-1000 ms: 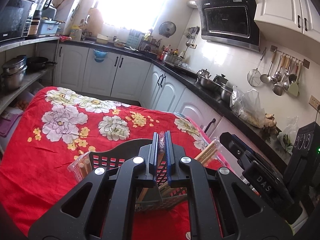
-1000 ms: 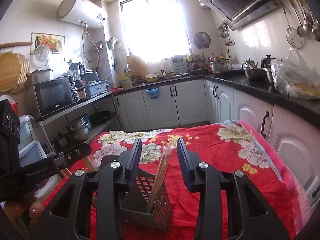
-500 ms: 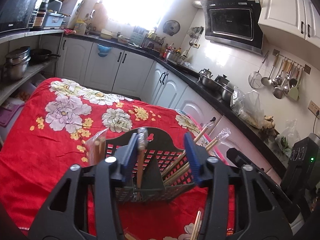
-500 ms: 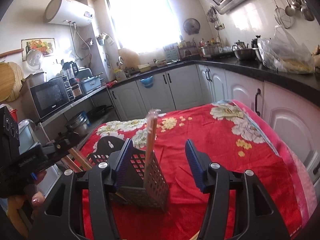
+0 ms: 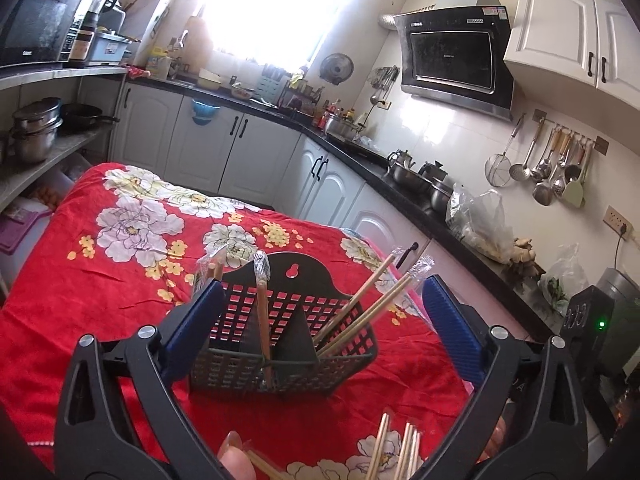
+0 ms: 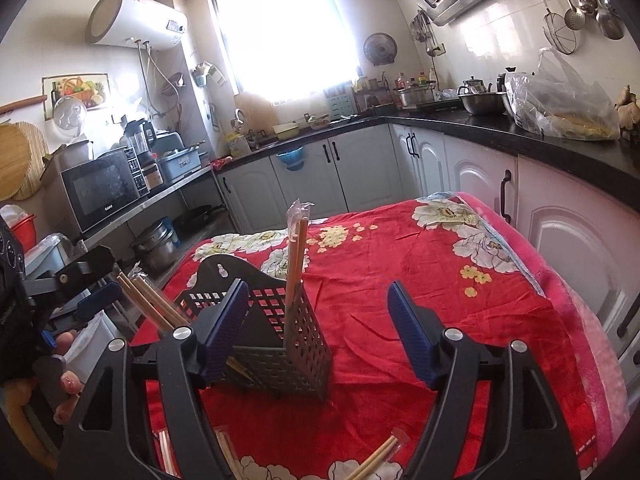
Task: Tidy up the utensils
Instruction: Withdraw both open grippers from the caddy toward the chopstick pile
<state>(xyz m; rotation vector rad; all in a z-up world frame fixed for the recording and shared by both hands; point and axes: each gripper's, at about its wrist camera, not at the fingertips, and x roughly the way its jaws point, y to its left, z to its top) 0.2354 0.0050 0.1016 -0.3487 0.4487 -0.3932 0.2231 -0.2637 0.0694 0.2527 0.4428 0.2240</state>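
A black perforated utensil basket (image 5: 288,344) stands on the red flowered cloth. One wrapped chopstick pair (image 5: 262,308) stands upright in its middle, and several more chopsticks (image 5: 372,300) lean out to the right. My left gripper (image 5: 320,320) is just short of the basket, its jaws opening wide, the blue pads (image 5: 196,320) touching nothing. In the right wrist view the basket (image 6: 280,344) holds an upright wrapped pair (image 6: 296,256). My right gripper (image 6: 318,332) is beside it, jaws opening with nothing between them. Loose chopsticks (image 5: 404,452) lie near the front edge.
The red cloth (image 6: 420,272) spreads far right and back of the basket. White cabinets (image 6: 560,240) and a dark counter run along the right. The left gripper (image 6: 92,300) and a person's fingers (image 6: 64,380) show at the right view's left edge. More loose chopsticks (image 6: 376,460) lie in front.
The left jaws went from shut on a wrapped chopstick pair to wide open, leaving it standing in the basket. The right jaws also spread, releasing their pair. Both grippers drew back.
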